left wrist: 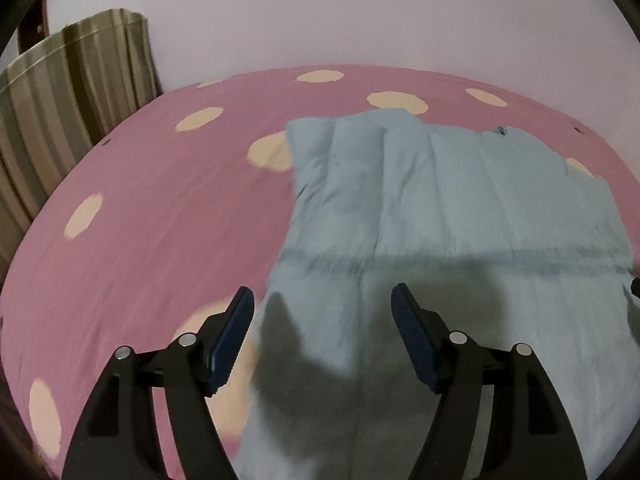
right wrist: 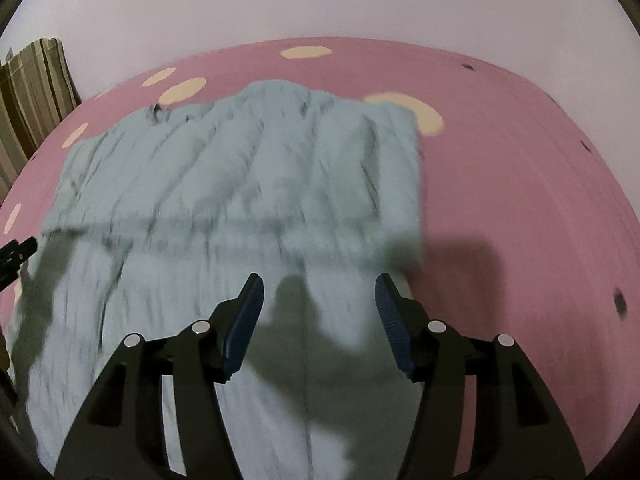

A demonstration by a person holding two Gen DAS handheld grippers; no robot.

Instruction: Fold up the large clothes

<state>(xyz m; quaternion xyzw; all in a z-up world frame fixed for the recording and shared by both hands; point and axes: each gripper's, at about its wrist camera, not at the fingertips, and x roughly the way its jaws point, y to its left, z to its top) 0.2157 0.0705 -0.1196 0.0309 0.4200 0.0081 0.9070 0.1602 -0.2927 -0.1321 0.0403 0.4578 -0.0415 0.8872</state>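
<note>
Both sets of jaws stand apart with nothing between them: my left gripper (left wrist: 322, 296) and my right gripper (right wrist: 318, 282) hang above the pale blue garment (left wrist: 440, 208), touching none of it. I see the garment spread flat on the pink bedsheet (left wrist: 160, 200) with cream dots, one layer folded back across it so an edge runs side to side just ahead of the fingertips. Beyond the bed I see a plain wall (left wrist: 360, 12) and a striped curtain (left wrist: 72, 92) at far left.
</note>
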